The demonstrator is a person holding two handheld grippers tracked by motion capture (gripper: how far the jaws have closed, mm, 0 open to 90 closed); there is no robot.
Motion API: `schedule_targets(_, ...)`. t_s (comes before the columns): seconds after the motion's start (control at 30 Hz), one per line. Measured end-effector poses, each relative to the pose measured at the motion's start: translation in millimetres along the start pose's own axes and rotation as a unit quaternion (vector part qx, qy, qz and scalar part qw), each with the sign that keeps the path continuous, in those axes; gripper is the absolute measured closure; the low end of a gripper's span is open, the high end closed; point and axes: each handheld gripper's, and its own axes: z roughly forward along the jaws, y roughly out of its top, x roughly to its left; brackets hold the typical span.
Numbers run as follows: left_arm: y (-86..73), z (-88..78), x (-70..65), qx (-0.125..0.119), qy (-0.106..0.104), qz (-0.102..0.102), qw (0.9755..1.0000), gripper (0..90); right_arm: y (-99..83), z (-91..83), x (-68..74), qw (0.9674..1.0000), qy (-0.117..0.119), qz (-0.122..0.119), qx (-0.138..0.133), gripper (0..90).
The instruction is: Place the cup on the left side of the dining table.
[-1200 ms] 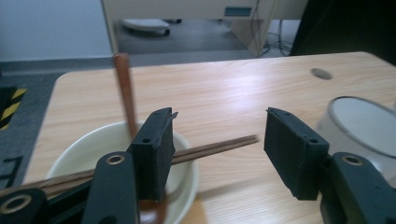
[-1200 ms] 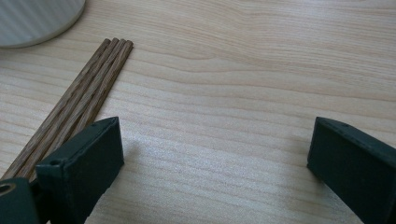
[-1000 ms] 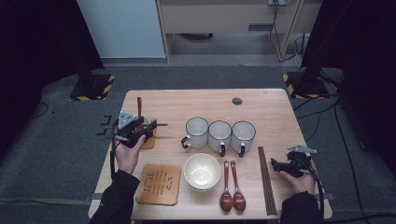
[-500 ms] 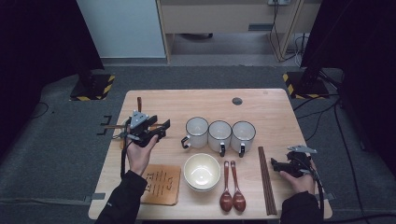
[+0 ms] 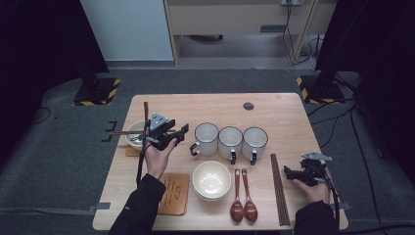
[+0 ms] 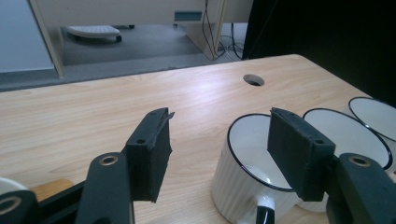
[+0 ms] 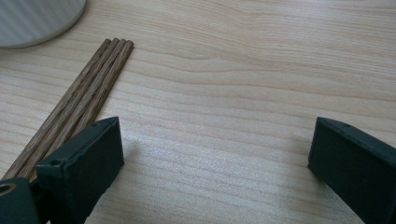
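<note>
Three white mugs stand in a row mid-table: the left one [image 5: 206,137] [image 6: 243,182], the middle one [image 5: 230,142] [image 6: 345,135] and the right one [image 5: 255,142]. My left gripper [image 5: 183,131] [image 6: 224,144] hovers just left of the left mug, pointing at it, jaws open with nothing between the pads. My right gripper [image 5: 288,172] [image 7: 215,154] rests low at the table's right front, jaws open wide over bare wood. Dark wooden chopsticks [image 5: 278,188] [image 7: 79,102] lie just beside its left jaw.
A cream bowl [image 5: 211,179] sits at the front centre, with two wooden spoons [image 5: 243,198] to its right and a wooden coaster [image 5: 173,193] to its left. A small bowl [image 5: 133,139] with sticks stands at the left edge. A cable hole [image 5: 248,105] marks the far side.
My left hand has moved right, away from the small bowl and up to the left mug. Its jaws stay open. The right hand has kept still.
</note>
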Motion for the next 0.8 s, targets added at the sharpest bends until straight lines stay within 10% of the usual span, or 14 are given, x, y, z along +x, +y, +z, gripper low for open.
schedule_targets(0.8, -10.2, 50.7, -13.6, 0.051, -0.015, 0.005, 0.9986, 40.1, 0.1, 0.1, -0.2, 1.0000, 0.001, -0.001, 0.000, 3.0)
